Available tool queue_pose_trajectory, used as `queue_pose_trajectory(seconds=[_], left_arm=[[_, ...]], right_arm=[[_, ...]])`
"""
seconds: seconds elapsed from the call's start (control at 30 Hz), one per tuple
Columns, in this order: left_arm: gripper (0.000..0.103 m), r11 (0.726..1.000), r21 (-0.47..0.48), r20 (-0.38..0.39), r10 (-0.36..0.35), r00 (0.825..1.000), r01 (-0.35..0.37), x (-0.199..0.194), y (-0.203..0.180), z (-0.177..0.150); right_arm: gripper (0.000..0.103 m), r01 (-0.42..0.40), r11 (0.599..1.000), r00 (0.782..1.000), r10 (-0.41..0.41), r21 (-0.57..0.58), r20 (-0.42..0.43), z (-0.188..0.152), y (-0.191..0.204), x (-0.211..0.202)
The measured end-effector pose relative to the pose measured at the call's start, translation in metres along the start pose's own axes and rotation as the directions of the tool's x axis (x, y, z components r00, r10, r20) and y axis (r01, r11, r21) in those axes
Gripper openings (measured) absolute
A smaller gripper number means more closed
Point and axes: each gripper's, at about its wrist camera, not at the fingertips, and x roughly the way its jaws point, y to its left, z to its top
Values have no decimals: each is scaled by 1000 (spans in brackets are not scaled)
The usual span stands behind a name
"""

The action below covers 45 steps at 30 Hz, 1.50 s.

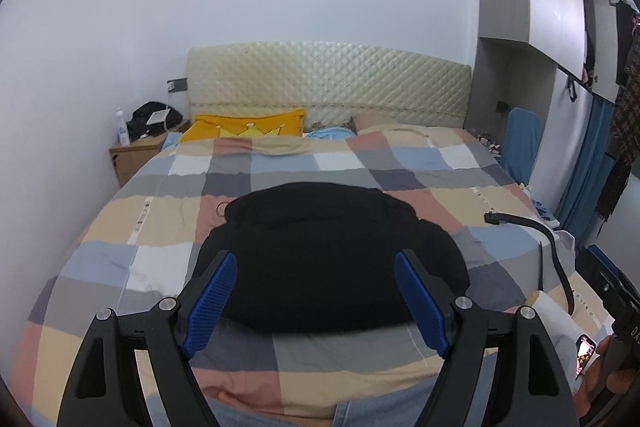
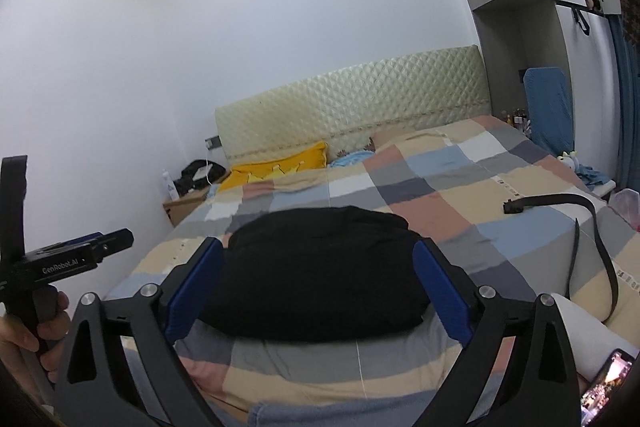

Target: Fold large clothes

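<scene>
Currently, both grippers are raised above the near end of the bed (image 1: 360, 155), each with its blue pads spread wide and nothing between them. The left gripper (image 1: 316, 291) frames the black garment (image 1: 320, 259) in its own view; the right gripper (image 2: 316, 287) frames the same garment (image 2: 320, 267) from slightly further right. The garment lies on the checked cover (image 2: 460, 187) as a compact folded bundle — rounded at the far edge, straighter at the near edge — roughly midway across the bed and toward its foot. Neither gripper touches it. A black belt (image 1: 520, 223) lies on the cover to the right of the garment, apart from it, trailing off toward the bed's right edge. A yellow pillow (image 1: 248, 125) rests against the quilted headboard (image 1: 328, 83). A lit phone (image 2: 608, 383) sits at the lower right — near the bed's corner. A wooden nightstand (image 1: 136, 155) stands at the far left.
</scene>
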Motion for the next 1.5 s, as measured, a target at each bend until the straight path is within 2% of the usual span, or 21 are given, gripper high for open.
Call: queue_pose_trajectory(seconds=[0.2, 0.5, 0.67, 0.9, 1.3, 1.5], left_arm=[[81, 1000, -13, -24, 23, 999, -24, -4, 7, -21], [82, 997, -8, -55, 72, 996, -73, -8, 7, -43], [83, 997, -26, -80, 74, 994, -77, -4, 10, -52], [83, 997, -31, -103, 67, 992, -71, 0, 10, -59], [83, 997, -38, -102, 66, 993, -70, -2, 10, -59], [84, 997, -45, -117, 60, 991, -66, -3, 11, -58]], right_arm=[[102, 25, 996, 999, -27, -90, -20, -20, 15, -4], [103, 9, 996, 998, -16, -94, -68, -38, 21, -4], [103, 6, 995, 993, -17, -98, -116, -47, 23, 4], [103, 13, 993, 992, -27, -114, -121, -47, 26, 6], [103, 3, 993, 990, -20, -121, -141, -50, 33, 11], [103, 17, 993, 992, -31, -117, -122, -48, 31, 7]])
